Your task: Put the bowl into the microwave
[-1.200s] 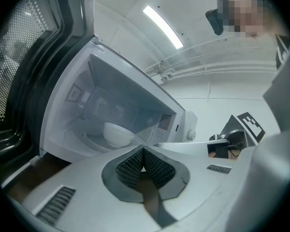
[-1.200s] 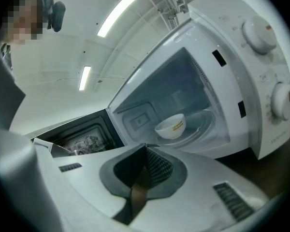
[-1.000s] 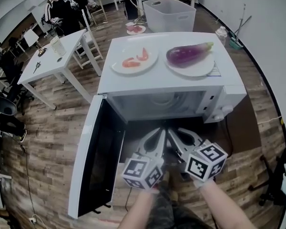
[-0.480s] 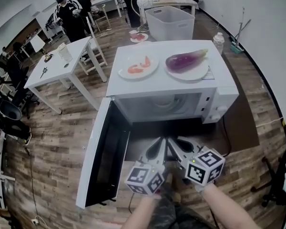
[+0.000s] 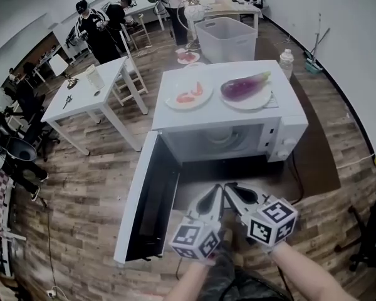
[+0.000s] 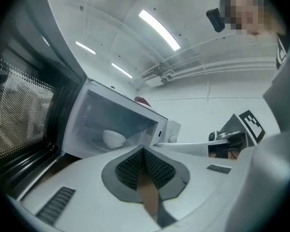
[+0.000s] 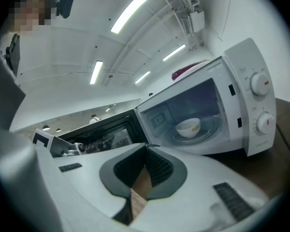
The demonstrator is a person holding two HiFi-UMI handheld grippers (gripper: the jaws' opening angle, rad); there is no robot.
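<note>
The white bowl (image 7: 188, 127) sits on the turntable inside the white microwave (image 5: 287, 125), whose door (image 5: 151, 205) hangs wide open to the left. The left gripper view also shows the bowl (image 6: 114, 138) in the cavity. My left gripper (image 5: 217, 189) and right gripper (image 5: 229, 188) are side by side in front of the opening, a short way back from it. Both point at the cavity. The left gripper (image 6: 144, 149) is shut with nothing in it. The right gripper (image 7: 146, 147) is shut and empty too.
On top of the microwave lie a plate of shrimp (image 5: 189, 95) and a plate with an eggplant (image 5: 245, 85). A white table (image 5: 88, 93) stands to the left and a plastic bin (image 5: 225, 37) behind. Several people stand at the back left. The floor is wood.
Both grippers, still shut, have drawn back from the microwave opening. The view has pulled back, so the microwave sits higher and farther in the frame.
</note>
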